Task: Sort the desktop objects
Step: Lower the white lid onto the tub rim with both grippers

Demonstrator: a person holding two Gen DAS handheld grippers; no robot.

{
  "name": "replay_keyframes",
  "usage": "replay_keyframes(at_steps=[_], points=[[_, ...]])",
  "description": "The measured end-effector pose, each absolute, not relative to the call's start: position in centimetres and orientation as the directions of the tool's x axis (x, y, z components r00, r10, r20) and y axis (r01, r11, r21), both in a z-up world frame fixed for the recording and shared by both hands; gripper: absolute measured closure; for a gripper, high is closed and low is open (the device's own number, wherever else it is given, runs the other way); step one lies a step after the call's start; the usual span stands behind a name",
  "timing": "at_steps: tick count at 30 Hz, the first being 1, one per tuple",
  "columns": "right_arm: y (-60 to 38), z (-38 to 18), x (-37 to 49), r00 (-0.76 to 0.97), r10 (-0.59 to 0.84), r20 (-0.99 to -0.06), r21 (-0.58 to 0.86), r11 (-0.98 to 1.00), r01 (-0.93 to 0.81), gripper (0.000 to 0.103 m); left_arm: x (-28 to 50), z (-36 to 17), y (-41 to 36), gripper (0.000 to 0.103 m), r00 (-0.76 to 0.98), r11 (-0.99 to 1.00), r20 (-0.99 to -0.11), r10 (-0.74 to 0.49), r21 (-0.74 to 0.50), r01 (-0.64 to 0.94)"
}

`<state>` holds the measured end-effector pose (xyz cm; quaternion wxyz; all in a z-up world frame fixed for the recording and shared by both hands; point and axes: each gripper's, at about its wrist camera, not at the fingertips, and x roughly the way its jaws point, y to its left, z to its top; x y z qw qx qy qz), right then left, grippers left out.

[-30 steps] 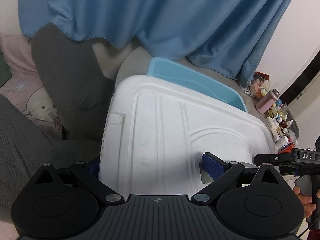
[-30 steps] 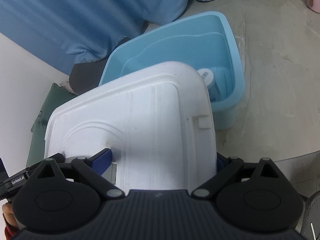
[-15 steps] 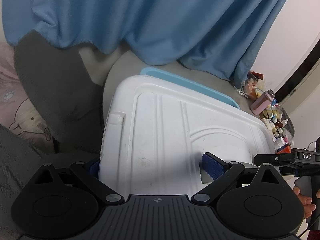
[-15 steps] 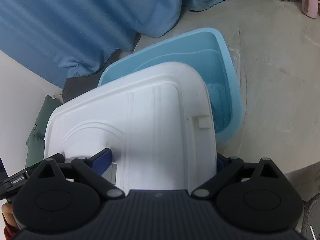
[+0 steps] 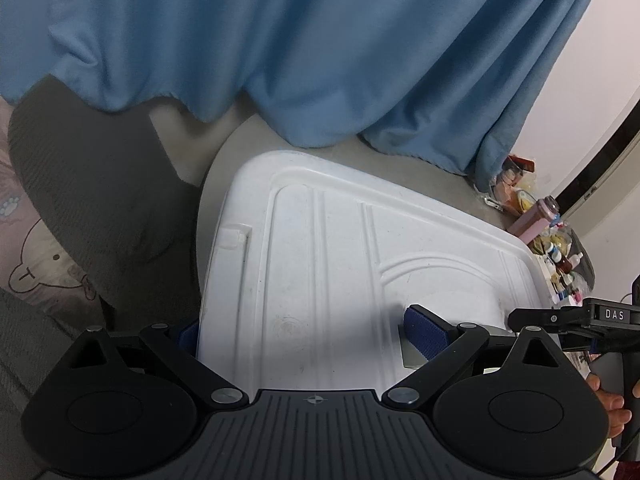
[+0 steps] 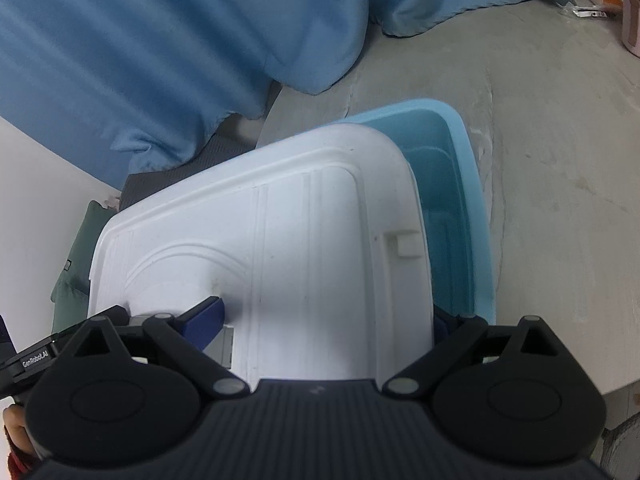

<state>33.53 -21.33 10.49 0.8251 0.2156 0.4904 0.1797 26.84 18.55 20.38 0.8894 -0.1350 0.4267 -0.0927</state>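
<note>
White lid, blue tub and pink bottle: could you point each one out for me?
white lid (image 6: 288, 240), right wrist view, on its ribbed top face.
blue tub (image 6: 478, 200), right wrist view, on its right rim.
pink bottle (image 5: 538, 220), left wrist view, on its body.

A lived-in room of a home, likely a bedroom or sitting corner

A long blue curtain (image 5: 320, 52) hangs down to a grey stone-look tabletop (image 6: 560, 168), and soft furnishings crowd the edge: a pink fabric printed with a cartoon bear (image 5: 28, 264) and a dark grey ribbed cushion (image 5: 92, 196). At the far end of the table sits a cluster of small household bottles and packets (image 5: 556, 252), among them a pink bottle (image 5: 538, 220). A light-blue plastic storage tub (image 6: 468, 216) under a white lid (image 6: 280, 256) adds to the domestic look, against plain white walls (image 6: 44, 184).
</note>
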Motion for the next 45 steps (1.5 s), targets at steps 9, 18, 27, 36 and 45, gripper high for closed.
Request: replay_keyframes(at_steps=[9,18,27,36,45], points=[[-21.5,10.4,36.6,0.448,0.507,-0.736,0.533,0.842,-0.077,0.005,30.6,19.9,18.1,0.005,0.608,0.946,-0.743,-0.281,-0.321,0.045],[-21.4,10.3,38.5,0.445,0.504,-0.74,0.531,0.844,-0.074,0.005,33.3,19.7,17.6,0.005,0.603,0.945,-0.745,-0.284,-0.324,0.045],[-21.1,10.2,39.5,0.438,0.505,-0.744,0.53,0.845,-0.074,0.005,34.9,19.3,17.8,0.005,0.598,0.944,-0.749,-0.285,-0.326,0.041],[-21.0,9.8,40.2,0.429,0.499,-0.752,0.522,0.85,-0.075,0.005,35.8,18.6,17.9,0.005,0.59,0.941,-0.753,-0.29,-0.337,0.032],[-21.5,10.1,40.3,0.431,0.491,-0.757,0.513,0.855,-0.072,0.005,36.3,18.2,17.7,0.005,0.585,0.938,-0.755,-0.297,-0.345,0.032]])
